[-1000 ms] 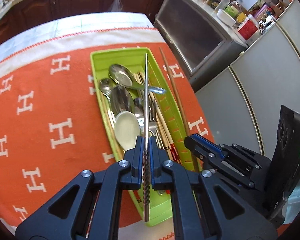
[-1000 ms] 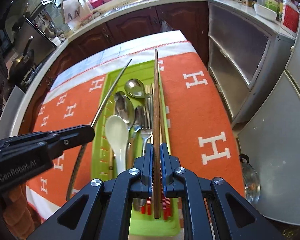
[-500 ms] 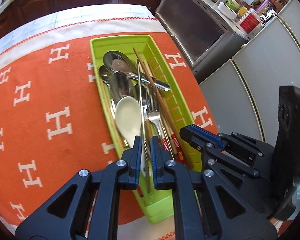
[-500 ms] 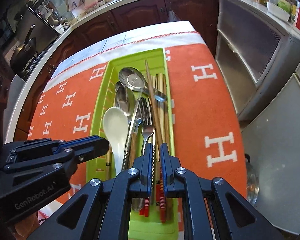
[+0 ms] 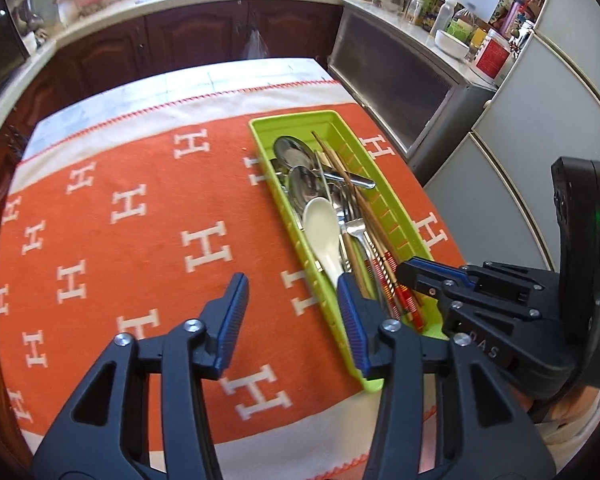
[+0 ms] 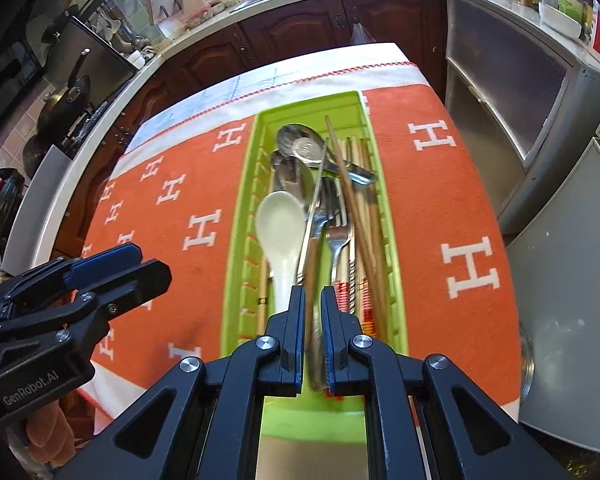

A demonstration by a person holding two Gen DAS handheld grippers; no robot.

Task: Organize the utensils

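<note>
The long lime-green plastic tray (image 6: 392,256) holds the utensils — white ceramic spoon (image 6: 280,224), steel fork (image 6: 338,236), wooden chopsticks (image 6: 354,200). Left hand-held gripper (image 5: 292,312) gapes wide beside the tray; right hand-held gripper (image 6: 313,336) is slightly parted over its near end — gripping nothing.

Both views are brightly lit by daylight, strongest from the windows behind the far counter, where the panes are blown out. The orange cloth (image 5: 132,216) is evenly lit, and only short, soft shadows are cast beside the green tray (image 6: 394,264). Glare is seen on the metal spoons (image 6: 300,146). Straight lines are bent by the fisheye towards the dark corners. Slight motion blur is shown around the tray in the right wrist view.
</note>
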